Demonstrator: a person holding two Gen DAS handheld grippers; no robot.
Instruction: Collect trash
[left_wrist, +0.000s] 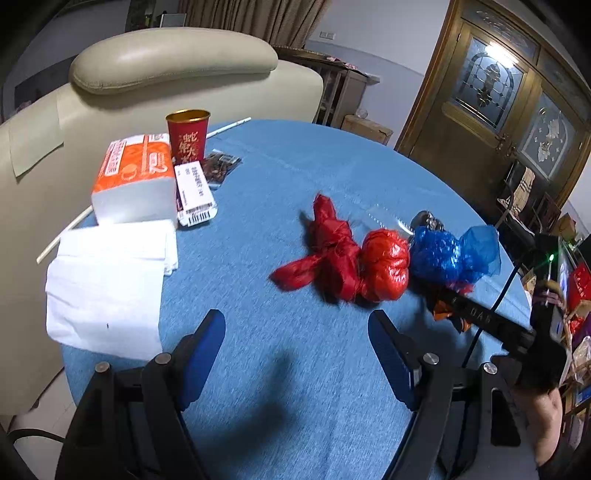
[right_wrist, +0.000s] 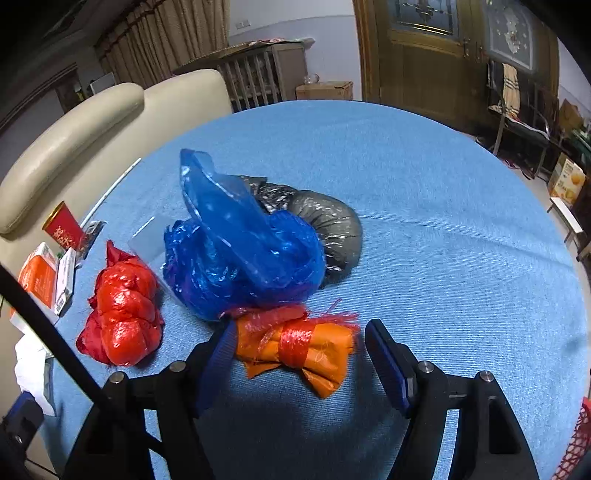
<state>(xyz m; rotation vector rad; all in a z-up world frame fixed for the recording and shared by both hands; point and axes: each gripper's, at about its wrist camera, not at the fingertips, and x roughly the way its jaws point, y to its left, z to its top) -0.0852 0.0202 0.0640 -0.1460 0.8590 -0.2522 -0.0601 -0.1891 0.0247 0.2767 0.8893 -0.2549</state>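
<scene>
Knotted plastic bags lie on the blue round table (left_wrist: 295, 177). A red bag (left_wrist: 347, 254) lies mid-table, seen also in the right wrist view (right_wrist: 122, 310). Beside it are a blue bag (left_wrist: 450, 254) (right_wrist: 236, 251), a grey-black bag (right_wrist: 328, 225) behind, and a small orange bundle tied with red (right_wrist: 299, 347). My left gripper (left_wrist: 297, 336) is open and empty, short of the red bag. My right gripper (right_wrist: 295, 350) is open with the orange bundle between its fingers, the left finger touching it. The right gripper also shows in the left wrist view (left_wrist: 454, 306).
At the table's left are an orange tissue pack (left_wrist: 136, 177), loose white tissues (left_wrist: 107, 291), a red paper cup (left_wrist: 187, 134), a small white box (left_wrist: 194, 194), a dark snack wrapper (left_wrist: 221, 168). A beige sofa (left_wrist: 166, 66) stands behind. A wooden door (left_wrist: 491, 99) is far right.
</scene>
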